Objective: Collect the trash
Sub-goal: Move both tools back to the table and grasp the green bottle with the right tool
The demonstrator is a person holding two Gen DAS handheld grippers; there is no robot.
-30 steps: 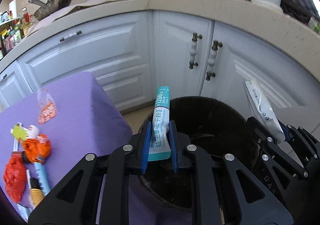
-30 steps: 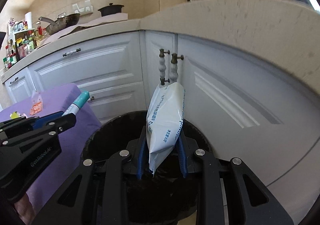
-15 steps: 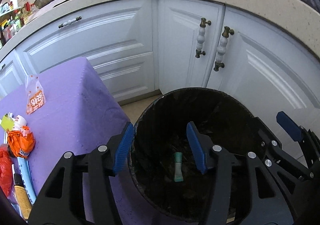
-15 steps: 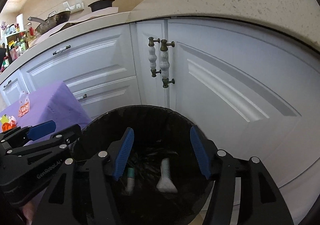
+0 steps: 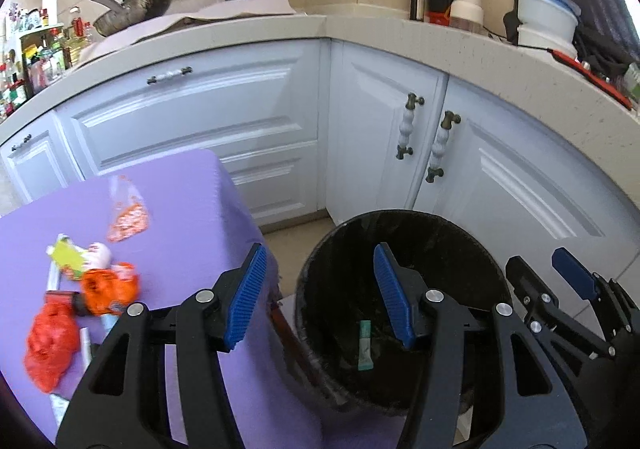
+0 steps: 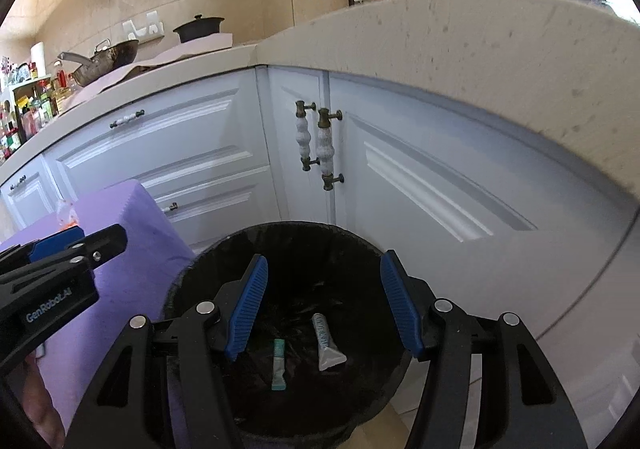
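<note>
**Reaching next for the litter on the purple table**

Hovering over the black bin (image 6: 288, 249), both the left gripper (image 5: 318, 299) and right gripper (image 6: 324, 307) gaping empty. Lying lower left of the left view, on the purple table (image 5: 192, 201), the remaining wrappers (image 5: 102, 287), nearer the left gripper, long pieces running top to bottom

Right gripper (image 6: 322, 303) over the black bin (image 6: 200, 277), jaws apart, nothing between the blue pads. In the bin: teal sachet (image 6: 279, 365) and white pouch (image 6: 326, 343), lying apart. Left gripper (image 6: 76, 245) at left edge over the purple table (image 6: 136, 249), side-on, so its jaw gap is hard to judge. White cabinets (image 6: 192, 153) behind.
</note>
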